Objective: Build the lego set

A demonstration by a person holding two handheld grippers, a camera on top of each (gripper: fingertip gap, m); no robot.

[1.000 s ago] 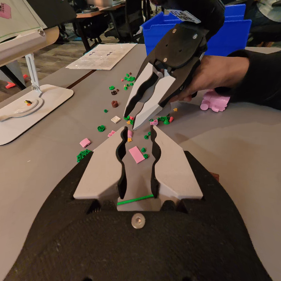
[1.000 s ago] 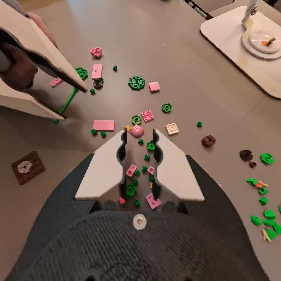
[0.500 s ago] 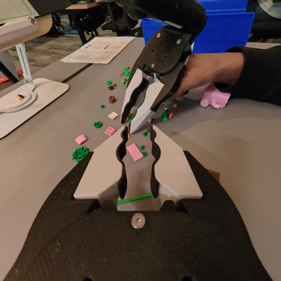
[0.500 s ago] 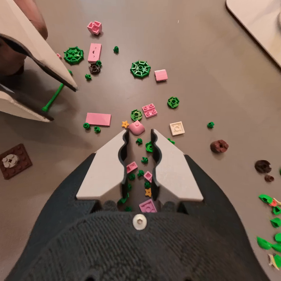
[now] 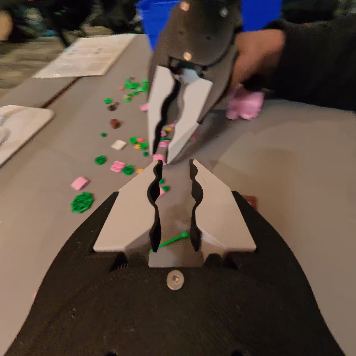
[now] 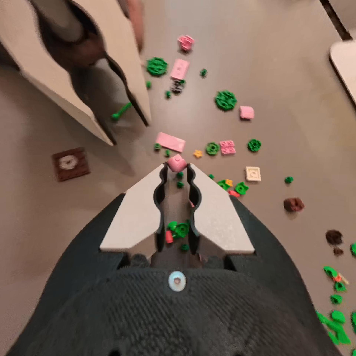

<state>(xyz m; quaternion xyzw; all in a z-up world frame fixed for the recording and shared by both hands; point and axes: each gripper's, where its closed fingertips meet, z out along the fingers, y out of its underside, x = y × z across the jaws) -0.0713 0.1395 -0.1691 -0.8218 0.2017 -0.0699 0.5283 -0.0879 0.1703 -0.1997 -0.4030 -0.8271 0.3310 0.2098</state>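
The right gripper (image 6: 176, 166) has its tips pinched on a small pink domed piece (image 6: 176, 163), w/ the piece sitting right at the fingertips, low over the grey table (image 6: 250, 38). The left gripper (image 5: 175, 162) is spread apart w/ nothing between its fingers; a thin green rod (image 5: 169, 240) lies on the table under the gap near the finger bases. In the left wrist view the right gripper (image 5: 160, 156) comes down steeply from above, held by a hand (image 5: 256, 57) in a dark sleeve, tips just ahead of the left gripper's tips. Loose pieces are scattered around: a flat pink plate (image 6: 170, 141) just beyond the pinched piece, a pink 2x2 brick (image 6: 227, 147) and a yellow star (image 6: 197, 153) to its right, two green wheel-shaped pieces (image 6: 225, 100), a white square tile (image 6: 253, 173), brown round bits (image 6: 293, 204) and many small green bits. A brown square plate (image 6: 70, 163) w/ a pale round piece on top lies off to the left, well apart from the pile. A pink built block (image 5: 243, 107) stands near the hand, w/ a blue bin (image 5: 258, 13) and paper sheet (image 5: 86, 55) farther back. Both views are blurry.
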